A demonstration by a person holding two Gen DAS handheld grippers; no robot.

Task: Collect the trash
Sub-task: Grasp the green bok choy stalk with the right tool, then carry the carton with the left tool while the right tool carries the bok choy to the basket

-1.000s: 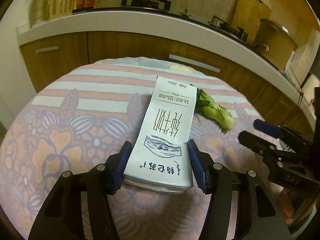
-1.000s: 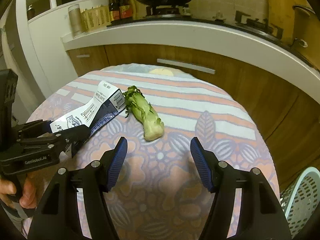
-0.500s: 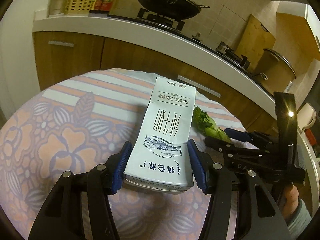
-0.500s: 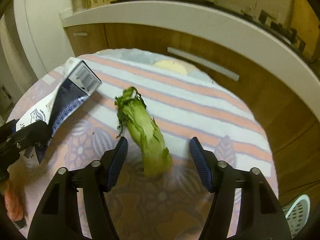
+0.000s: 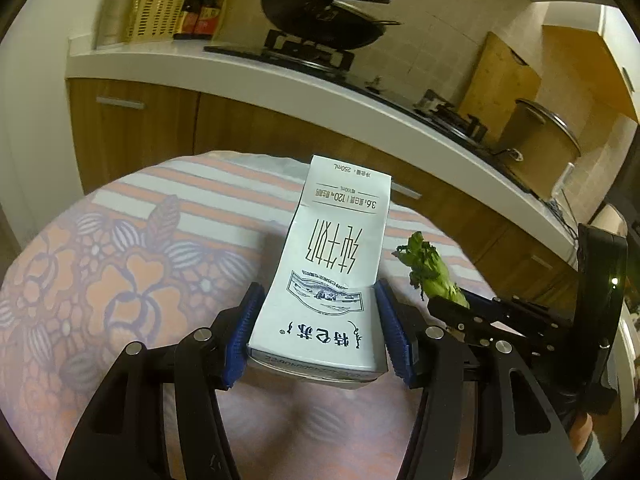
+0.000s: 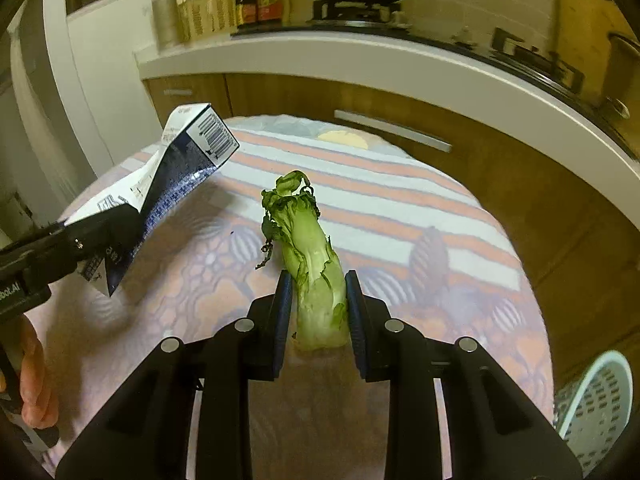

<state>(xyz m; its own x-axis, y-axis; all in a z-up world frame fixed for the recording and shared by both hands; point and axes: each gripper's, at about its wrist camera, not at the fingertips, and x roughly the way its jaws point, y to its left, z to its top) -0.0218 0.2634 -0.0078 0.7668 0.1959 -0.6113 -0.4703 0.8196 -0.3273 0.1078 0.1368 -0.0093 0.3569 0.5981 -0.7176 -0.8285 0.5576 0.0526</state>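
The left gripper (image 5: 316, 338) has its blue pads closed on the base of a white rectangular milk carton printed with black characters (image 5: 336, 264), and holds it tilted up off the round table covered in a purple-and-orange flowered, striped cloth (image 6: 400, 208), over the table's left side as the right wrist view shows it. The right gripper (image 6: 318, 314) has just been closing its jaws, with the pale green leafy vegetable stalk (image 6: 312, 264) between them; the pads now press on both sides of the thick pale butt end, and the wilted leaf tip points toward the far edge of the table. The stalk appears to be lifting clear of the cloth near the table's middle, though the gap below it is hard to judge. Doing this step well probably means keeping the squeeze light, since the stalk is soft and would crush or slip, and raising both hands straight before swinging them toward the white perforated plastic basket (image 6: 600, 400) seen low beyond the table's right edge. A small yellow scrap (image 6: 342, 138) at the far edge is not yet collected.
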